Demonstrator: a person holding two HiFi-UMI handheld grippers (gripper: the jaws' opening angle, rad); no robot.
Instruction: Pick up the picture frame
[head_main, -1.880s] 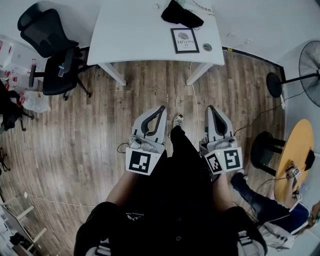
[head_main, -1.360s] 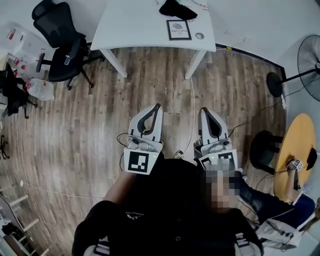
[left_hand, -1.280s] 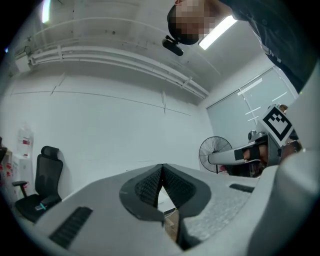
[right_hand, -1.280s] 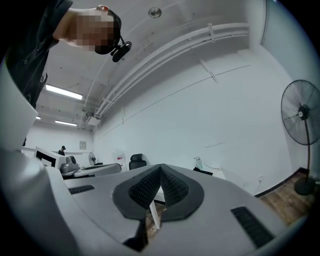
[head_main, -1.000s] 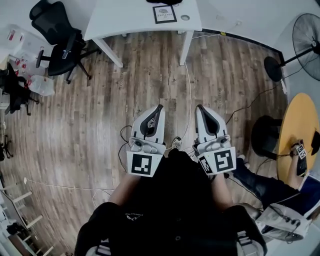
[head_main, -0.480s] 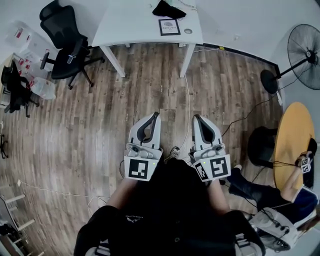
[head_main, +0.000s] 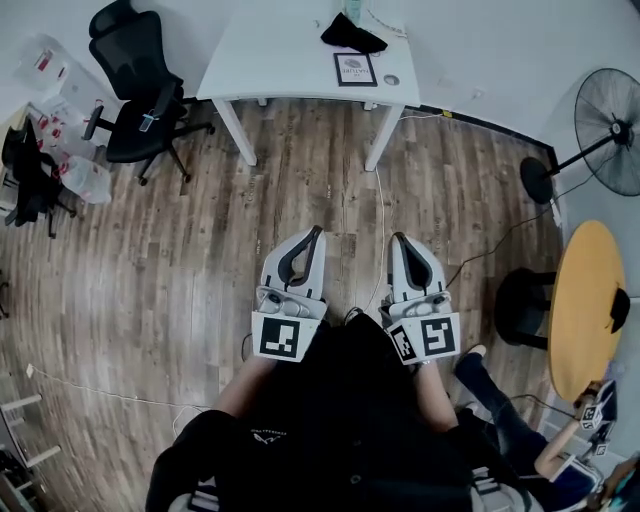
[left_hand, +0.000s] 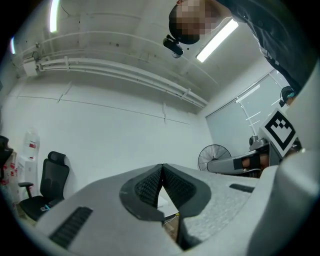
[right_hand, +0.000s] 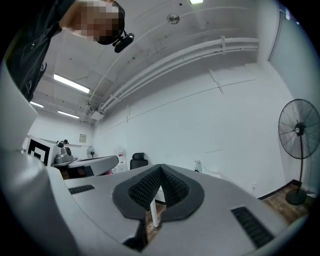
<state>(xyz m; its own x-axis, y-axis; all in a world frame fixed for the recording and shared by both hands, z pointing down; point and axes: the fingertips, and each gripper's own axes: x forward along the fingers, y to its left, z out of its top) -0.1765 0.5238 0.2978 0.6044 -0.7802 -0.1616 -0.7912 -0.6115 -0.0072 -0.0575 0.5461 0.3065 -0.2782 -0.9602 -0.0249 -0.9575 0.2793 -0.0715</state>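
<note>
Picture frame (head_main: 356, 69) on white table (head_main: 270, 60) beside black cloth (head_main: 352, 35), left gripper (head_main: 316, 232) and right gripper (head_main: 398, 240) pressed together

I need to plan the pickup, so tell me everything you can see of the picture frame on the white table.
The picture frame is a small rectangle with a thin dark border around a white print bearing a round grey motif; any lettering is too small to read. It seems to lie flat, face up, on the white table, near its front right corner. A black cloth lies just behind it; a small round object sits apart, to its right. Only the table visibly touches it.
</note>
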